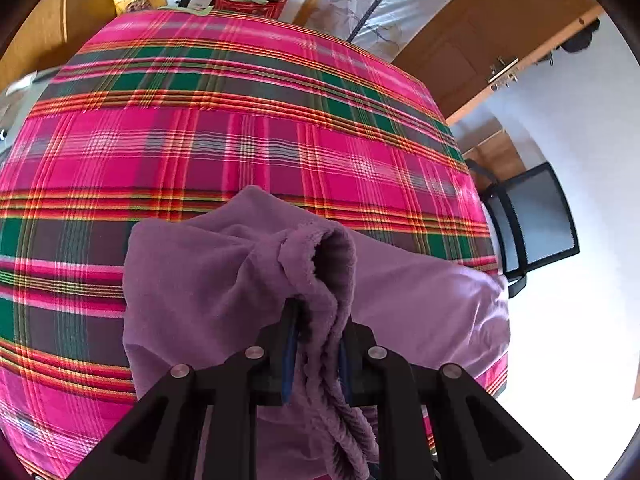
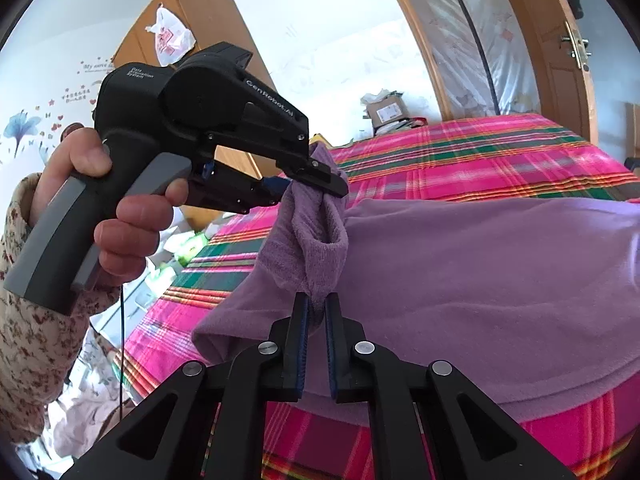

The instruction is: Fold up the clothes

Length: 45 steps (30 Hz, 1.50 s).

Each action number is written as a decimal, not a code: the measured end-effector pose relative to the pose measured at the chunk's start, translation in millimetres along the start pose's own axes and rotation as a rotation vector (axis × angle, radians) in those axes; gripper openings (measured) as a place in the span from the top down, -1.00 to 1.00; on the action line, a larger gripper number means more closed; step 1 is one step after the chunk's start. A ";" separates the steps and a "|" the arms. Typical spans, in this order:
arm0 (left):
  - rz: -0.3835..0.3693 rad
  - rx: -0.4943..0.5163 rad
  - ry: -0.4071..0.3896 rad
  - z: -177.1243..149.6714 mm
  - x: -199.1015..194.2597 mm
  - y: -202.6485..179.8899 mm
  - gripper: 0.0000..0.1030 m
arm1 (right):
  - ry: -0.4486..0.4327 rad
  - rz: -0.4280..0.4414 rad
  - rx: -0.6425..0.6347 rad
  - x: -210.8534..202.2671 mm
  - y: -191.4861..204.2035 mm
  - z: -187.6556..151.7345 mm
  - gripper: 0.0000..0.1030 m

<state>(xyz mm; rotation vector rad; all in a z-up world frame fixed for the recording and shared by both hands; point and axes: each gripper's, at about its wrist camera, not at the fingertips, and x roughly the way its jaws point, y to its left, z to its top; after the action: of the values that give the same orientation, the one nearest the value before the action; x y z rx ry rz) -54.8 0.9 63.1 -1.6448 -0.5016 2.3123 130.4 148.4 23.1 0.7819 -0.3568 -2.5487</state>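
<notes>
A purple fleece garment (image 1: 192, 280) lies on the pink plaid bedspread (image 1: 200, 140), near its front right corner. My left gripper (image 1: 319, 314) is shut on a bunched, rolled edge of it, and the fabric rises in a tube beyond the fingers. In the right wrist view the same garment (image 2: 480, 280) spreads to the right. My right gripper (image 2: 316, 300) pinches a hanging fold of it at the fingertips. Just above, a hand (image 2: 120, 216) in a floral sleeve holds the left gripper (image 2: 316, 176), clamped on the top of that same fold. The stretch between both grips is lifted off the bedspread (image 2: 480, 152).
A black chair (image 1: 536, 216) stands off the bed's right side on the white floor. A wooden door (image 1: 480, 40) is beyond it. Cardboard boxes and a red basket (image 1: 252, 0) sit past the bed's far end. A wardrobe (image 2: 192, 20) with a plastic bag (image 2: 170, 36) stands to the left.
</notes>
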 end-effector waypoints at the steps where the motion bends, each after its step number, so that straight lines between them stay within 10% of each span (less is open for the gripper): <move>1: 0.013 0.009 0.001 -0.7 1.6 -3.0 0.67 | 0.001 -0.002 0.001 -0.3 -0.3 -0.7 0.84; 30: -0.108 0.031 0.100 -9.5 21.7 -7.2 0.49 | 0.081 -0.139 0.022 -16.3 -25.0 -17.8 0.77; 35: -0.101 -0.015 0.152 -4.3 35.7 -3.8 0.49 | 0.036 -0.110 -0.044 -19.0 -20.0 -5.5 0.26; 45: -0.103 -0.042 0.168 -1.6 44.7 -1.5 0.48 | 0.092 -0.015 -0.040 16.6 -13.2 26.8 0.21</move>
<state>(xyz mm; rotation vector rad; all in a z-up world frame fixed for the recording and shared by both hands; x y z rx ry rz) -67.9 20.4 25.0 -1.7701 -0.5867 2.0825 98.1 154.7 32.1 0.8861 -0.2708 -2.5153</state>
